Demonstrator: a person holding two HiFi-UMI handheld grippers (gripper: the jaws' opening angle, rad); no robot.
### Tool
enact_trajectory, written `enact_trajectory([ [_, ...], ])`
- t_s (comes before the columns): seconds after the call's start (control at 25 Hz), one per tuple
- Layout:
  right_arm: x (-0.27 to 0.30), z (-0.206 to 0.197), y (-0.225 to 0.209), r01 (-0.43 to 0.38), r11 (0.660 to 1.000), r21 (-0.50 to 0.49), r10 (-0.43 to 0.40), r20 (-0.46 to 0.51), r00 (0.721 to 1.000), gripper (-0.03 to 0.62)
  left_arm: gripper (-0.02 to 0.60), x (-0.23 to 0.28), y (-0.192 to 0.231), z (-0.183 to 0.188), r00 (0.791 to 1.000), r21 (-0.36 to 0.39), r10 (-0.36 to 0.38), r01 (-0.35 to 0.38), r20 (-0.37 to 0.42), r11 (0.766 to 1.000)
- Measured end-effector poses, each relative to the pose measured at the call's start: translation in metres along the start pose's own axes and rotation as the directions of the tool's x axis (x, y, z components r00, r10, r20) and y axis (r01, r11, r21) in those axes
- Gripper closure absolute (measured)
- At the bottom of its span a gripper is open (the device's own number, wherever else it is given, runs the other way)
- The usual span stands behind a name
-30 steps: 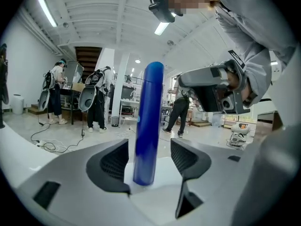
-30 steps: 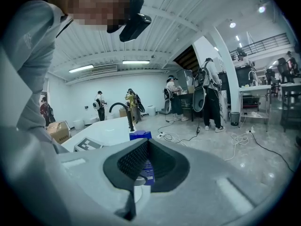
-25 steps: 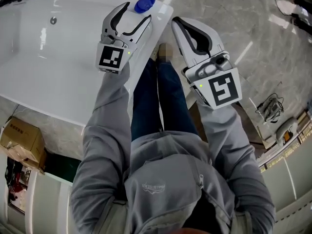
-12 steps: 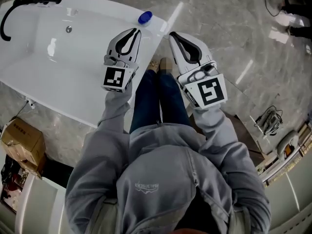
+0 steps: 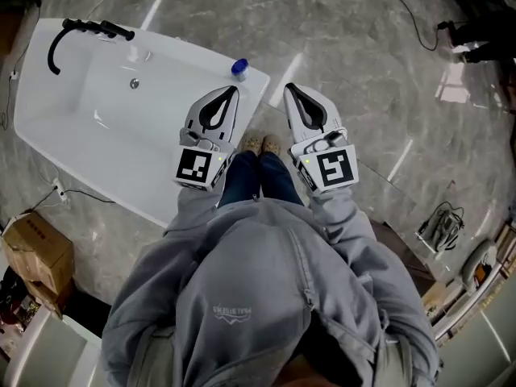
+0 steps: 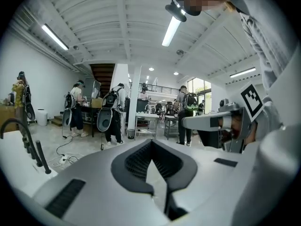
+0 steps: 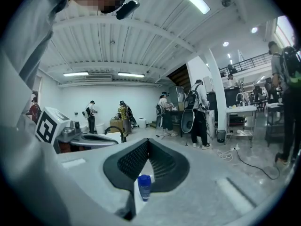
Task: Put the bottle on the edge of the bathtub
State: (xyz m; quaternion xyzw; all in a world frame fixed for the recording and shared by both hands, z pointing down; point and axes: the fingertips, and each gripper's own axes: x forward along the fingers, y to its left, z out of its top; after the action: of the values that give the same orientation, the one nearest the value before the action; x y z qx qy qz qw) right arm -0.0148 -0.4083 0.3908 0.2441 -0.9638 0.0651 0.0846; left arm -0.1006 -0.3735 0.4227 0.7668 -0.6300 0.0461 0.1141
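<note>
A small bottle with a blue cap stands upright on the corner rim of the white bathtub. My left gripper hangs just short of it, apart from it. Its jaws have just been closing and now meet with nothing between them. My right gripper is level with the left one, above the marble floor, and also shut and empty. The right gripper view shows the bottle far below, through the bowed gap behind the closed tips. In the left gripper view the jaws touch at their tips.
A black faucet arches over the tub's far end. A cardboard box sits on the floor at the left, with cables and tools at the right. The person's shoes are beside the tub corner. Several people stand at benches far off.
Both grippers have risen well away from the tub. The left jaws, open by the bottle a second ago, are shut. The bottle has stayed on the rim.
</note>
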Motion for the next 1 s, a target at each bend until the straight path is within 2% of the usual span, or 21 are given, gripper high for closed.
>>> enact_trajectory([
  [0.24, -0.029, 0.057, 0.002, 0.051, 0.998, -0.025, -0.049, 0.070, 0.996, 0.591, 0.575, -0.015, -0.027, 0.076, 0.997, 0.030, -0.008, 0.006, 0.073, 1.000],
  [0.36, -0.054, 0.076, 0.000, 0.107, 0.994, -0.012, -0.105, 0.100, 0.989, 0.591, 0.575, -0.025, -0.046, 0.103, 0.996, 0.054, -0.012, 0.007, 0.092, 0.999],
  [0.52, -0.078, 0.099, -0.007, 0.177, 0.984, -0.008, -0.174, 0.145, 0.974, 0.591, 0.575, -0.034, -0.063, 0.134, 0.991, 0.044, 0.026, -0.032, 0.134, 0.999],
  [0.6, -0.087, 0.109, -0.007, 0.194, 0.981, -0.018, -0.189, 0.162, 0.969, 0.591, 0.575, -0.040, -0.069, 0.145, 0.987, 0.035, 0.046, -0.051, 0.152, 0.998],
  [0.76, -0.102, 0.119, -0.005, 0.219, 0.975, -0.035, -0.210, 0.181, 0.961, 0.591, 0.575, -0.048, -0.085, 0.160, 0.982, 0.064, 0.053, -0.066, 0.182, 0.996],
  [1.0, -0.107, 0.117, -0.003, 0.232, 0.972, -0.030, -0.223, 0.180, 0.958, 0.591, 0.575, -0.047, -0.096, 0.157, 0.987, 0.063, 0.023, -0.033, 0.160, 0.997],
])
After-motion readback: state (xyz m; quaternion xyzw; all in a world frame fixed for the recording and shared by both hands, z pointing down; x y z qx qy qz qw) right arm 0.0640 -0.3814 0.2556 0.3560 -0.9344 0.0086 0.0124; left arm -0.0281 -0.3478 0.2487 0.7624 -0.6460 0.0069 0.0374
